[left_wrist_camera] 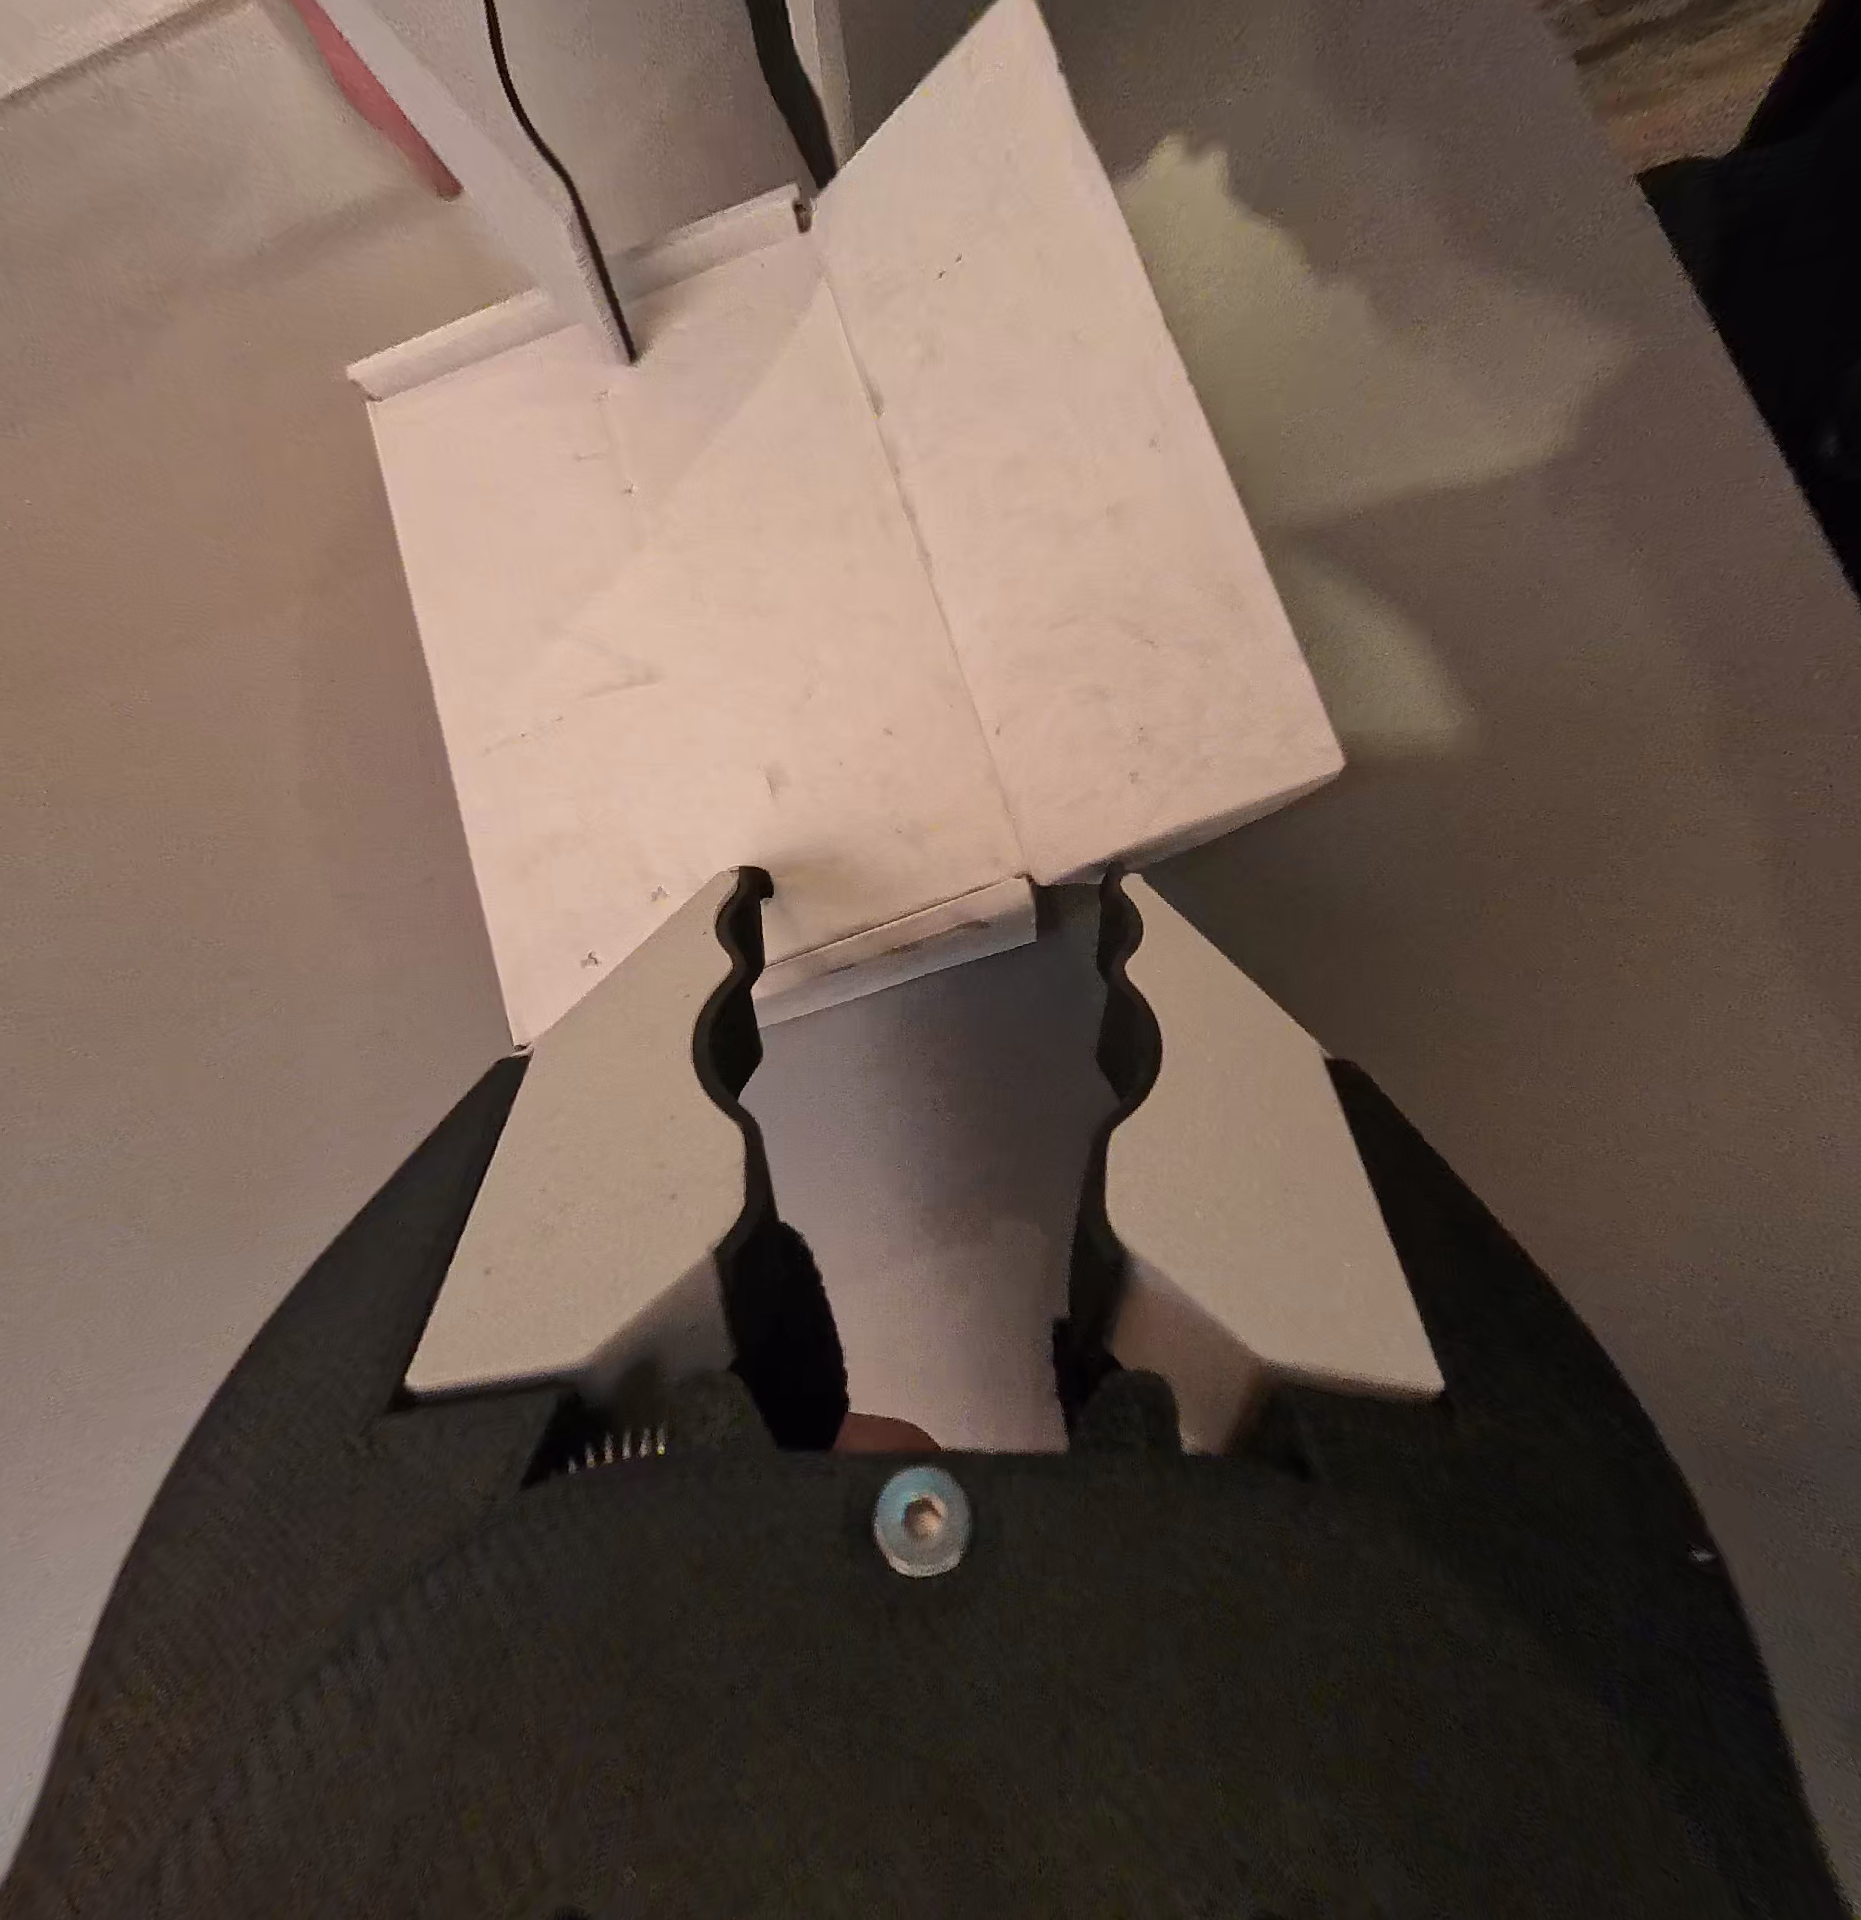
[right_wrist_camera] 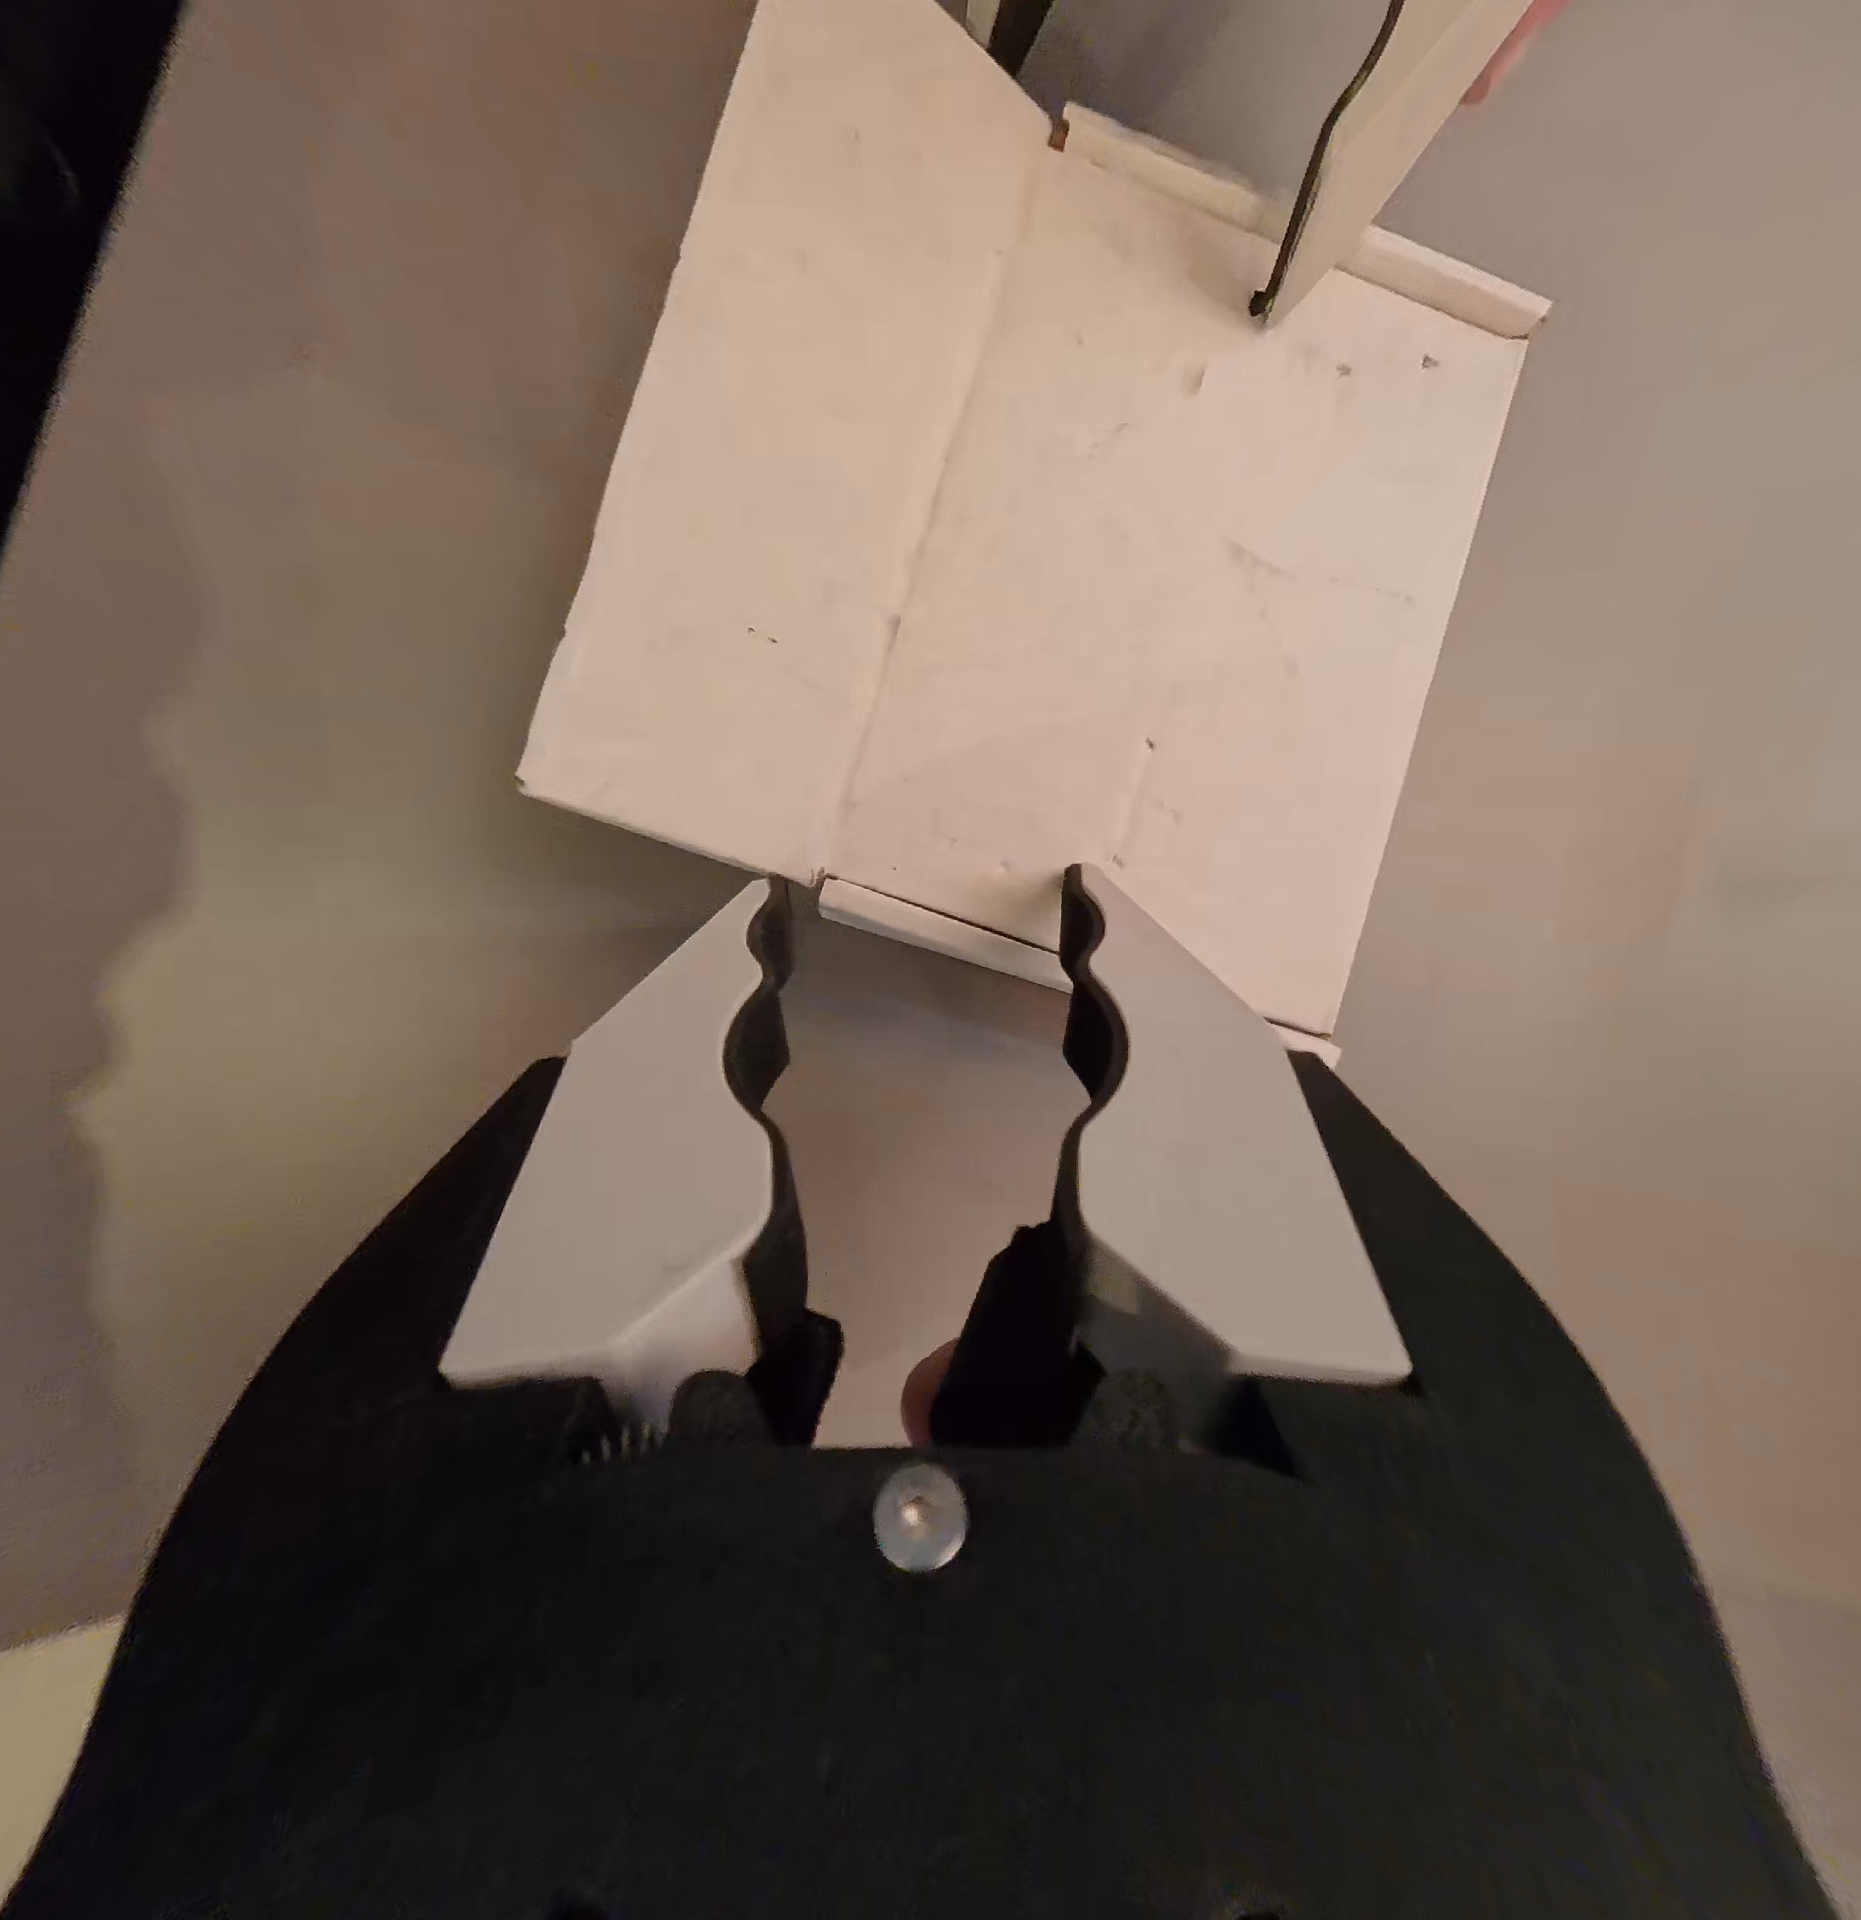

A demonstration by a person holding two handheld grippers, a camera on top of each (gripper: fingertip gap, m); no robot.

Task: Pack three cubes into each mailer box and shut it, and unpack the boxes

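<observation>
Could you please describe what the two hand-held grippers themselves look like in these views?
Both match. The left hand-held gripper and right hand-held gripper each have a textured black body with a silver screw at its centre, and two pale grey wedge-shaped fingers lined with wavy black rubber pads.

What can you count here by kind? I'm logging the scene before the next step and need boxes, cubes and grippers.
White mailer box: 1, lid down
Cubes: 0 in view
Grippers: 2, the left gripper and the right gripper, both open at opposite ends of the box
Grey table: 1
Total: 4 things
</observation>
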